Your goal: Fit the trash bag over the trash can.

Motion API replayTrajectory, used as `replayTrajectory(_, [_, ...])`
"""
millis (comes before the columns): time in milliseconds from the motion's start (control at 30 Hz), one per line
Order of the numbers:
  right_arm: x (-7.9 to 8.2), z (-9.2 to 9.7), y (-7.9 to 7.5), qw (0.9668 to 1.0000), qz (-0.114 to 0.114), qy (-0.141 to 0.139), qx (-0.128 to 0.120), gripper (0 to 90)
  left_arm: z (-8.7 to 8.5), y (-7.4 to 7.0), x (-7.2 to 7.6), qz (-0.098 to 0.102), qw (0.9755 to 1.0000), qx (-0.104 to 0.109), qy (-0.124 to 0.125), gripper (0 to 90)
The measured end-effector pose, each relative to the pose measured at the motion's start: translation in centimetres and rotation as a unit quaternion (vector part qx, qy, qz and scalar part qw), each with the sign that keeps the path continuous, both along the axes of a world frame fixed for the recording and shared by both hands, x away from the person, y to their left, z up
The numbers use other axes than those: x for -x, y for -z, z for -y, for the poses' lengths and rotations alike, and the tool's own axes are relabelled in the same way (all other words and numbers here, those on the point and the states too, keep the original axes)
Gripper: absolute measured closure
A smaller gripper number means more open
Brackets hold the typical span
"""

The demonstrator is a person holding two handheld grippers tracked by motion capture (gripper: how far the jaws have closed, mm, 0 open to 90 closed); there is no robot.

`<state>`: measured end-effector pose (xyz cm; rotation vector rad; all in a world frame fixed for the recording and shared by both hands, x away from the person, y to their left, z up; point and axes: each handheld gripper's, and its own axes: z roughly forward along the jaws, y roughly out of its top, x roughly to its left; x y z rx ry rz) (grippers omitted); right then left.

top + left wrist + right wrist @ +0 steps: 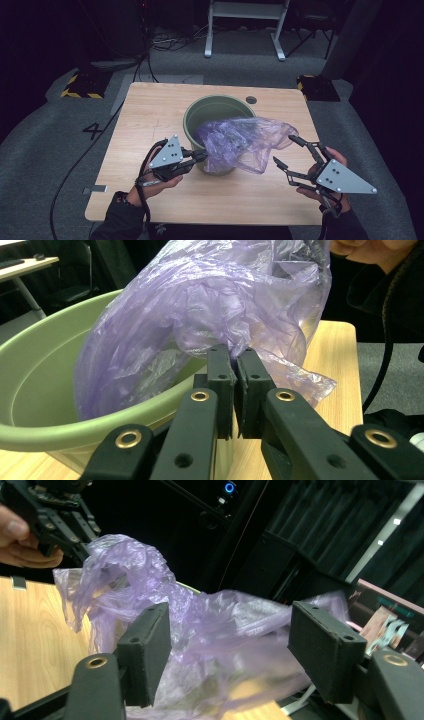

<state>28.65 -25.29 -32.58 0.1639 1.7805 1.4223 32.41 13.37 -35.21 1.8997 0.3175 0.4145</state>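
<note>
While the left claw (pixel 200 156) is clenched on a pinch of the thin, crumpled purple plastic bag (pixel 242 142) at the near rim of the round green plastic bucket (pixel 197 112), the right claw (pixel 290 152) stands released, its jaws spread wide with nothing pressed between the pads. In the left claw's own view the two black pads (pixel 220 377) meet tight on a fold of film just above the bucket's edge. In the right claw's view the bag billows loose between and beyond the parted jaws, touching neither as far as can be told.

Seen from above, the bucket sits at the middle of the light wooden bench (pixel 150 115). The bag lies half in the bucket's mouth and half spilled over the rim toward 4 o'clock. The left claw holds at about 7 o'clock of the bucket; the right waits at about 4 o'clock, just beside the bag's drooping tail.

The job appears to be lining the bucket. To do it well, I would keep the left pinch low and steady as an anchor, then have the right claw take a single layer of the bag's mouth, not a bunched wad. Pulling outward and over the far rim should spread the opening; a hasty tug could tear the film or drag the light bucket.
</note>
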Motion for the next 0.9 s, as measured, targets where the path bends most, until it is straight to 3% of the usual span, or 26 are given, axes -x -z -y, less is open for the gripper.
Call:
replayTrajectory(167, [0.1,-1.2,0.3,0.9987,0.015,0.009,0.048,28.8,0.1,0.2,-0.2,-0.003,1.0,0.003,0.0,86.2])
replayTrajectory(233, [0.0,-1.6,0.5,0.9979,0.023,0.018,0.057,27.9,0.1,0.3,-0.3,-0.006,1.0,0.002,-0.002,85.9])
replayTrajectory(333, [-0.7,-2.0,0.7,0.998,0.004,0.021,0.059,27.8,0.1,0.5,-0.5,-0.011,0.9999,0.005,-0.002,85.5])
replayTrajectory(433, [-1.9,-2.4,1.0,0.9977,-0.015,0.032,0.057,38.5,0.0,0.6,-0.7,-0.011,0.9999,0.005,-0.003,84.2])
replayTrajectory(533, [-2.9,-2.7,1.3,0.9971,-0.023,0.044,0.058,65.8,-0.2,0.7,-0.7,-0.011,0.9999,0.001,-0.006,82.7])
replayTrajectory(633, [-3.8,-2.6,1.3,0.9966,-0.03,0.053,0.055,83.8,-0.8,0.8,-1.0,-0.01,0.9998,0.0,-0.015,82.3])
replayTrajectory(700, [-4.4,-2.6,1.2,0.9965,-0.033,0.057,0.051,89.7,-1.2,0.8,-1.3,-0.016,0.9997,0.002,-0.017,82.0])
replayTrajectory(900, [-6.7,-2.5,0.9,0.9946,-0.059,0.074,0.042,90.0,-2.7,0.9,-2.1,-0.022,0.9993,0.007,-0.03,77.9])
